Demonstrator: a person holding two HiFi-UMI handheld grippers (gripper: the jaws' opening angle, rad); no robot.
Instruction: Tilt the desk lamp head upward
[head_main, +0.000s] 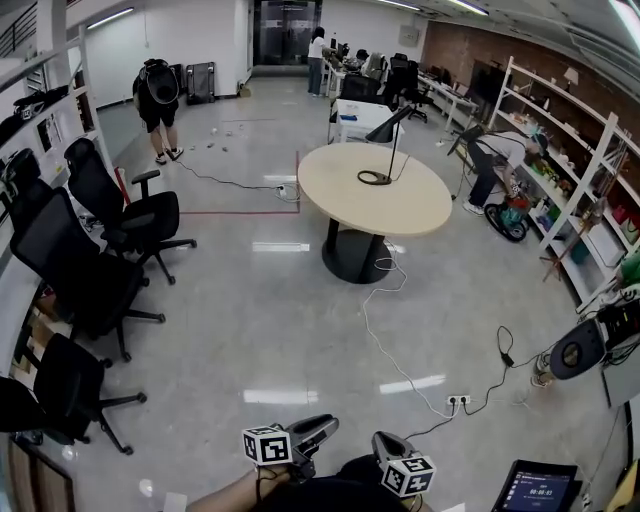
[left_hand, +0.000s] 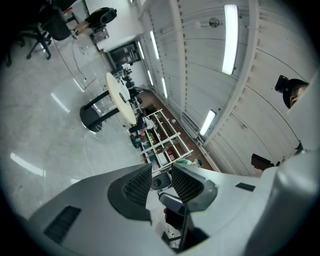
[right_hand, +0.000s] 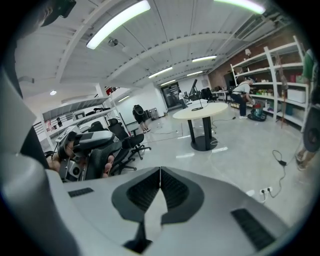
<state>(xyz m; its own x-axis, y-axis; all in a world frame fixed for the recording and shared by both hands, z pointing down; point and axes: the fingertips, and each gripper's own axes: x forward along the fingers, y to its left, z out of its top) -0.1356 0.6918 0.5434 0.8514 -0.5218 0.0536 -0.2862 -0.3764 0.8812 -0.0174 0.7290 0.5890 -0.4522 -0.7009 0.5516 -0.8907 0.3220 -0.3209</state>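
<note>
Left tool (left_hand: 161, 182) with jaws apart and empty; right tool (right_hand: 160, 186) with jaws closed together on nothing. Both are held low, well apart from the desk lamp (head_main: 388, 127), which stands on the round counter (head_main: 410, 210) across the floor. Judged best practice: approach first, then steady the base with one tool and raise the head gently with the other

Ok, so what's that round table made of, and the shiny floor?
Round table: the top looks like pale wood or laminate, since it is an even, matte cream with no glare. Floor: probably polished concrete or a glossy grey coating, since it mirrors the ceiling lights as bright streaks. Neither can be told for sure from here.
</note>
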